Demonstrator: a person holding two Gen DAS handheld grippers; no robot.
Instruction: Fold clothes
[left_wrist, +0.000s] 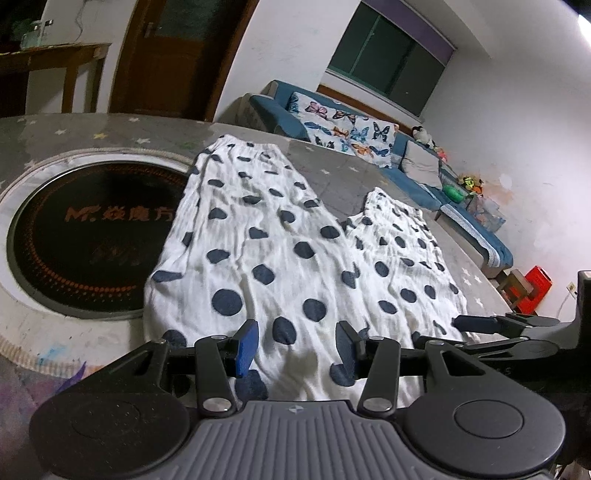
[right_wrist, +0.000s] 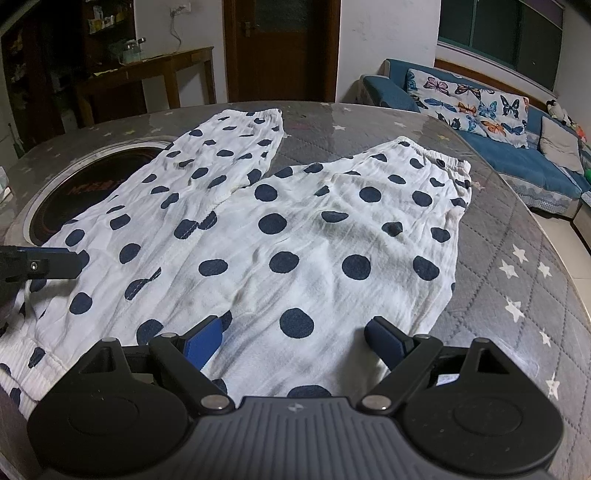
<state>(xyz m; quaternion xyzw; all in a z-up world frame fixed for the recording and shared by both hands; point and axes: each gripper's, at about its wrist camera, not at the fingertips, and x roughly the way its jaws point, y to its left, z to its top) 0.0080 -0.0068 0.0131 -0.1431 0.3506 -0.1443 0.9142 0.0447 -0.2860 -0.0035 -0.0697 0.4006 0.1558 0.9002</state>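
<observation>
White trousers with navy dots lie flat on the round table, legs spread in a V pointing away, elastic cuffs at the far end. The ribbed waistband is at the near edge. My left gripper is open low over the near end of the left leg, blue pads apart, nothing pinched. My right gripper is also open, over the near end of the right leg. Each gripper shows in the other view: the right gripper at the right edge, the left gripper at the left edge.
The table wears a grey quilted star cover, with a round black hotplate inset partly under the left leg. Beyond the table are a blue sofa with a butterfly throw, a wooden side table, a door and a red crate.
</observation>
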